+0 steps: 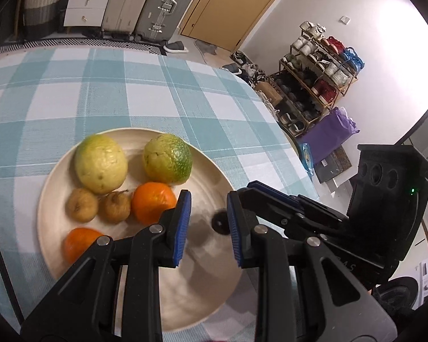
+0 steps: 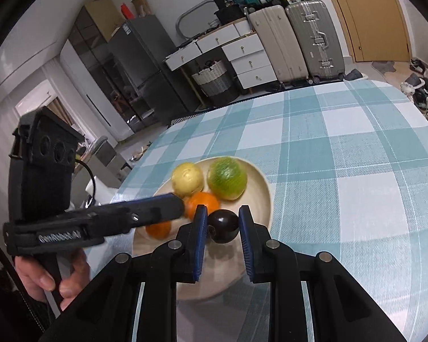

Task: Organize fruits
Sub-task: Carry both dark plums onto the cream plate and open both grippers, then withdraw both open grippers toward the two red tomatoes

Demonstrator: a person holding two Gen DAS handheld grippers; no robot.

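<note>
The dark plum (image 2: 223, 226) sits between my right gripper (image 2: 223, 238) jaws, over the plate (image 2: 266, 196) on the counter (image 2: 356, 171); whether they pinch it, I cannot tell. My left gripper (image 1: 208, 228) is shut and empty. I should set the plum down softly in the bare spot beside the orange (image 2: 201, 203).

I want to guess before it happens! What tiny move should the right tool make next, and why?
Probably open the right tool wider. It looks shut, with nothing gripped, and its gap seems no wider than the dark plum, which lies on the plate just ahead of the tips. It would need more room to fit round the plum.
</note>
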